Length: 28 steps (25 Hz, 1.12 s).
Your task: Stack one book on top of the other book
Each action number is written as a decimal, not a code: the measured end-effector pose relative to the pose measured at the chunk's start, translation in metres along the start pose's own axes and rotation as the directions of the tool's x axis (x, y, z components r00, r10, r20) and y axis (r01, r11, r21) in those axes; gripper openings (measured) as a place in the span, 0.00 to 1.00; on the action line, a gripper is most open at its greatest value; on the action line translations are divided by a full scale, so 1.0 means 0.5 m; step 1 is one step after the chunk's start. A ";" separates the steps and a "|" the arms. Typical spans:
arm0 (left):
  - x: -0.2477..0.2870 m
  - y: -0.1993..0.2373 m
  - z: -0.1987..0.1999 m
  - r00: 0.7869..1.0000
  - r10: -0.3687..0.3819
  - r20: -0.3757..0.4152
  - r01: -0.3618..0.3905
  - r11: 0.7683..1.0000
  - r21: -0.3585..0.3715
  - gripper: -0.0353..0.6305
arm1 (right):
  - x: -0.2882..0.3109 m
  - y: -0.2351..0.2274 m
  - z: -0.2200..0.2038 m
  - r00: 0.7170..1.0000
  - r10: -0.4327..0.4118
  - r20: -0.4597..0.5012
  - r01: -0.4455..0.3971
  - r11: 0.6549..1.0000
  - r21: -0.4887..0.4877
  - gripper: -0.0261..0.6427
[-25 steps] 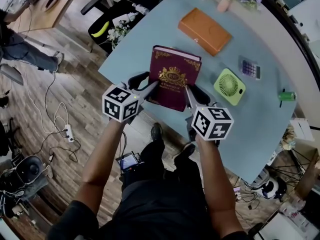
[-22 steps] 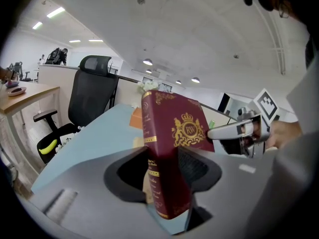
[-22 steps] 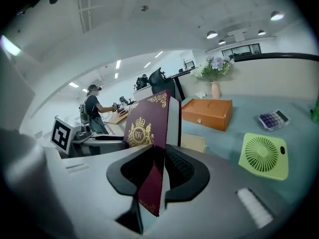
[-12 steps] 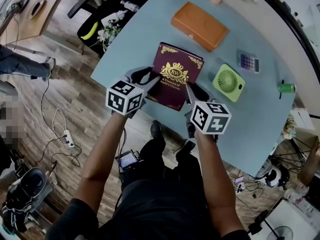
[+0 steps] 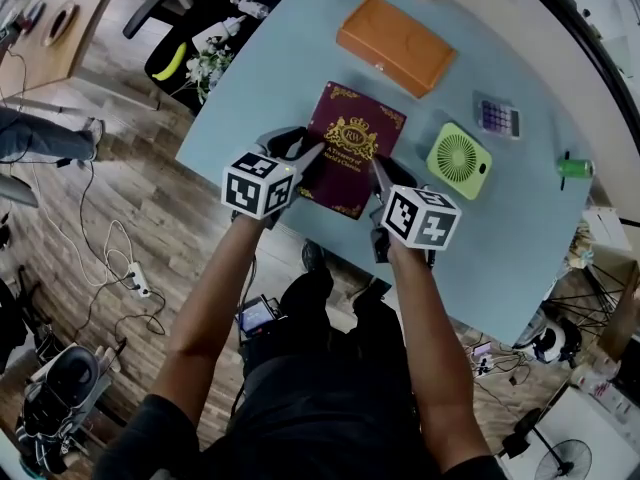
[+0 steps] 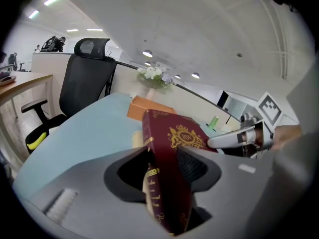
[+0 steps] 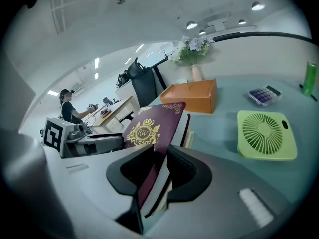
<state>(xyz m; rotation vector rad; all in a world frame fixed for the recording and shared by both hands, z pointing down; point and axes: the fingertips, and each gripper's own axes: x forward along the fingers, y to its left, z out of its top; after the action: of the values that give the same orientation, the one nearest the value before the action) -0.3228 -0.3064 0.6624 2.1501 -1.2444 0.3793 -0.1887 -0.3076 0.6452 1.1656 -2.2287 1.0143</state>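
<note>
maroon book [image 5: 352, 153] w/ gold crest sits at the near edge of the tabletop [image 5: 280, 78], nearest corners toward the person, one tool on each. a clear gap of bare top separates it from the orange book [image 5: 397, 45] farther back. green fan [image 5: 459, 160] lies just to its right.

handling, my read: hardback, stiff boards, so it shouldn't sag when carried by 2 corners. looks fairly thick, prob. some weight. cover seems smooth, maybe glossy, so it could slide or pivot in a corner pinch. better to bite deep over the board + page block on both sides, w/ the grips even so it stays flat. not fragile, but the corners could dent if dropped.

left tool [image 6: 162, 156]: jaws part open and closing, near-left corner at the spine is between them, pads on the front and back cover. book reads tilted in this view.

right tool [image 7: 159, 166]: jaws narrowly apart, clamped on the near-right corner, cover and white page edge sandwiched between the pads.

can't tell if the far end rests on the tabletop or is clear of it. not on the orange book yet.
</note>
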 end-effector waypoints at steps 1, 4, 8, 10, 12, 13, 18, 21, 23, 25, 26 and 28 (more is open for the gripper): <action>0.004 0.002 -0.002 1.000 0.002 -0.003 -0.002 1.000 -0.002 0.39 | 0.005 -0.003 -0.001 1.000 -0.003 -0.003 0.003 1.000 0.005 0.15; 0.014 0.006 -0.004 1.000 0.007 -0.011 -0.007 1.000 -0.006 0.39 | 0.014 -0.013 -0.003 1.000 -0.010 -0.011 0.010 1.000 0.017 0.15; 0.025 0.013 -0.008 1.000 0.018 -0.024 -0.019 1.000 -0.012 0.39 | 0.028 -0.021 -0.006 1.000 -0.014 -0.021 0.014 1.000 0.026 0.15; 0.028 0.015 -0.011 0.999 0.024 -0.027 -0.025 1.000 -0.013 0.39 | 0.034 -0.024 -0.007 1.000 -0.013 -0.025 0.014 1.000 0.025 0.15; 0.028 0.018 -0.013 0.999 0.028 -0.027 -0.028 1.000 -0.014 0.39 | 0.037 -0.025 -0.007 1.000 -0.013 -0.026 0.013 1.000 0.023 0.15; 0.027 0.018 -0.014 0.999 0.028 -0.026 -0.028 1.000 -0.013 0.39 | 0.037 -0.025 -0.007 1.000 -0.013 -0.026 0.013 1.000 0.021 0.15; 0.018 0.015 -0.013 0.998 0.036 -0.045 -0.035 0.999 0.038 0.39 | 0.035 -0.026 -0.006 0.999 -0.023 -0.037 0.021 0.999 -0.034 0.18; 0.005 0.011 0.005 0.998 0.051 -0.044 -0.048 0.996 0.073 0.39 | 0.030 -0.031 0.005 0.998 -0.052 -0.042 0.048 0.995 -0.092 0.18; -0.009 0.005 0.023 0.998 0.057 -0.032 -0.053 0.994 0.093 0.39 | 0.018 -0.027 0.019 0.998 -0.057 -0.032 0.053 0.992 -0.115 0.18; -0.026 -0.005 0.039 0.998 0.055 -0.015 -0.053 0.993 0.108 0.39 | 0.001 -0.020 0.036 0.998 -0.055 -0.008 0.054 0.990 -0.132 0.18; -0.036 -0.010 0.048 0.998 0.056 -0.005 -0.055 0.992 0.114 0.39 | -0.008 -0.015 0.045 0.999 -0.050 0.005 0.051 0.989 -0.138 0.18; -0.059 -0.022 0.064 0.998 0.056 0.016 -0.058 0.990 0.126 0.39 | -0.027 -0.002 0.064 0.999 -0.029 0.034 0.033 0.989 -0.145 0.18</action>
<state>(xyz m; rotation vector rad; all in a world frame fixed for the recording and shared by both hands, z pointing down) -0.3305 -0.3030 0.6181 2.2289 -1.3230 0.4817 -0.1817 -0.3256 0.6162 1.1555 -2.2602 0.8110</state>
